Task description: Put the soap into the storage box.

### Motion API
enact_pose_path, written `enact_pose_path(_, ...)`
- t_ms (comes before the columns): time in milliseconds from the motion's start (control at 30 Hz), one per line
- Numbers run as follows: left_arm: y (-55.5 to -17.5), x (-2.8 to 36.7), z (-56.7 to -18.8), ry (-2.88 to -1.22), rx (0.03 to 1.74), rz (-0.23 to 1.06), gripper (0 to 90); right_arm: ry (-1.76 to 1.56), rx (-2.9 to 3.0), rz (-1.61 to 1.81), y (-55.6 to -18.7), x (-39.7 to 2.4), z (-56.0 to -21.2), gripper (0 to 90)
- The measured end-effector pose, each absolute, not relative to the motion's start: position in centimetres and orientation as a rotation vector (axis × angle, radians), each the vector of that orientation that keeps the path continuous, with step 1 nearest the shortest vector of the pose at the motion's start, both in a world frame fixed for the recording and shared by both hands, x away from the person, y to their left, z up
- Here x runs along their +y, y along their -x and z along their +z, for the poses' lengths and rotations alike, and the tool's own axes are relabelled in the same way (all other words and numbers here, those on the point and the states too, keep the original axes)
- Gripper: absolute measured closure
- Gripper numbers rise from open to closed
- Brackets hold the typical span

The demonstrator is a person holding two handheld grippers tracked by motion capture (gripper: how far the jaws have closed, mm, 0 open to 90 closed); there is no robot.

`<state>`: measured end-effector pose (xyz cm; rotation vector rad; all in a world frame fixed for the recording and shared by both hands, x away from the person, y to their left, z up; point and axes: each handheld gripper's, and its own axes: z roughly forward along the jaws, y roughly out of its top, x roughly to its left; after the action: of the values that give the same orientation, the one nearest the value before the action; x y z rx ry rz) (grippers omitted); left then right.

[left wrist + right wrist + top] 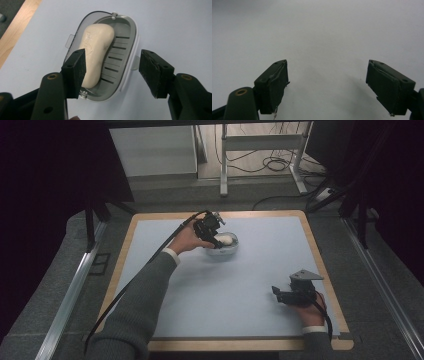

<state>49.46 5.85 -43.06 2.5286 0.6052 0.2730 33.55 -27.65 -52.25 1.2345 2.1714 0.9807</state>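
up high, the camera looks down on a table (150,270) with a pale blue top and a wooden edge. the left gripper (214,231) is at the far side of the table, held right over a grey soap dish (227,251). a pale bar of soap (226,239) lies in the dish. a grey sleeve (142,305) reaches across the table to that gripper. the right gripper (278,294) is near the right edge, close to the person, well apart from the dish. it points toward the middle of the table and nothing is between its jaws.

next, from the left gripper view, the left gripper (112,67) has its jaws apart. they hold nothing. the soap dish (130,35) sits on the table below them, with slots in its floor. the bar of soap (96,47) lies along one side of the dish. one black pad (75,72) is in front of the end of the soap, and i cannot tell if it touches. the other pad is out past the rim of the dish.

last, from the right gripper view, the right gripper (327,85) has its jaws wide apart over the bare table top, holding nothing.
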Motion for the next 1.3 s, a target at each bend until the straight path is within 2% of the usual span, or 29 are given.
enact_pose_path(700, -45.5, 10.1, -43.1, -2.433, 0.642, 0.263, 37.1, -1.225, 2.182, 0.951, -33.6, -27.2, -52.4, 17.7)
enact_pose_path(1033, -42.0, 12.7, -43.0, -2.379, 0.647, 0.253, 34.9, -1.199, 2.196, 0.946, -33.7, -26.4, -52.3, 17.6)
enact_pose_path(1300, -39.1, 14.3, -44.5, -2.321, 0.677, 0.223, 33.3, -1.201, 2.196, 0.943, -33.7, -26.4, -52.3, 17.7)
